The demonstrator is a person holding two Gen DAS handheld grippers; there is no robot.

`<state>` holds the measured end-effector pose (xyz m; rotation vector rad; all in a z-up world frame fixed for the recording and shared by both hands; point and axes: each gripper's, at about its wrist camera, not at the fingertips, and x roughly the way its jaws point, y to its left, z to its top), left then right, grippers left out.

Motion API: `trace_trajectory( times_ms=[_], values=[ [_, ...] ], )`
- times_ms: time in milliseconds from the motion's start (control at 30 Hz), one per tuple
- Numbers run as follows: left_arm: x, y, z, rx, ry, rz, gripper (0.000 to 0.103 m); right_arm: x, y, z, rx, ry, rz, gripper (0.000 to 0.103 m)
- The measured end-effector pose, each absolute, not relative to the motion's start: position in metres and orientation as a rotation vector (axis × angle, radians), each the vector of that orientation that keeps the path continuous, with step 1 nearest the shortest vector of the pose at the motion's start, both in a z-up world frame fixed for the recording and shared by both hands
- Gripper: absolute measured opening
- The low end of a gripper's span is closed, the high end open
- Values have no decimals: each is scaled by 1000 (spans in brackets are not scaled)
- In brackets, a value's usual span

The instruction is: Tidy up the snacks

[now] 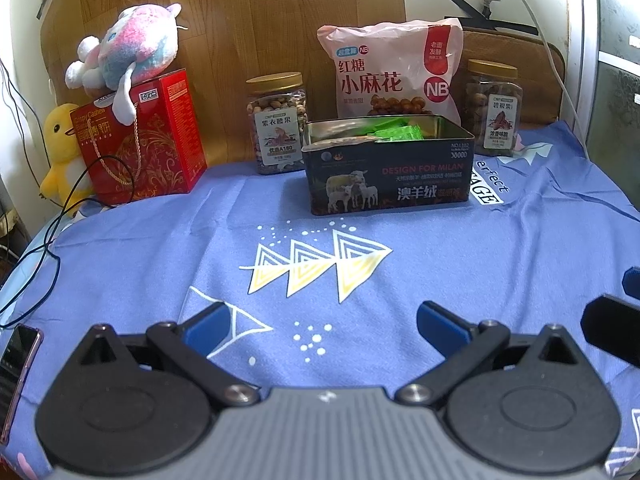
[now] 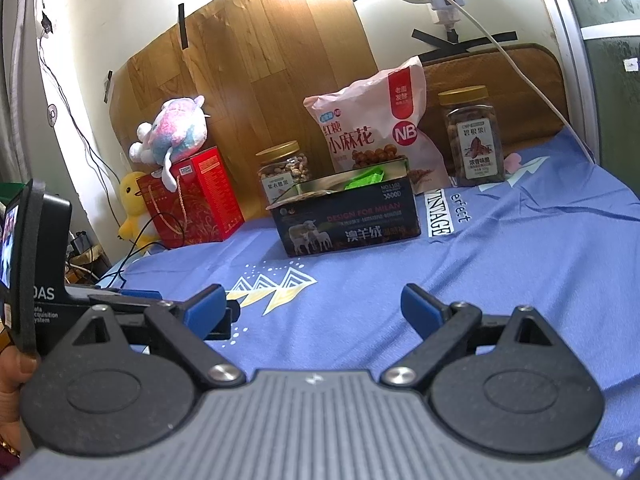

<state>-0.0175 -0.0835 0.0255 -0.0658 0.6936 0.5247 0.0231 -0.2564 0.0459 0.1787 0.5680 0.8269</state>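
Hovering low over the near edge of the table [image 1: 400, 240], I have both grippers spread wide and empty: the left gripper [image 1: 322, 322] and the right gripper [image 2: 314, 304] each show bare blue cloth between their pads.

The snacks sit in a row along the far edge, propped against the wall, probably so they stand upright and the labels face me. From the far left corner: a red box [image 1: 160, 136] with a plush [image 1: 132, 48] on top and a yellow duck [image 1: 60, 152] beside it, then a nut jar [image 1: 277, 122], a pink bag [image 1: 394, 72] leaning on the wall, and a darker jar [image 1: 494, 108] toward the far right corner. The open tin [image 1: 384, 172] stands just in front of the bag, green packets [image 1: 396, 130] already inside, so I judge it the collecting bin.

The near half of the table is open, giving clear room to approach. A black cable [image 1: 60, 216] trails over the left edge, and a phone [image 1: 18, 364] lies at the near left corner; I'd keep away from both.
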Motion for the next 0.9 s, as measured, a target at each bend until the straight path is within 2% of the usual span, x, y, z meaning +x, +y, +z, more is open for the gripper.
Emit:
trace_trajectory(
  times_ms=[900],
  values=[
    [-15, -85, 25, -54, 693, 527, 103, 25, -258, 45, 182, 571, 827, 96]
  ],
)
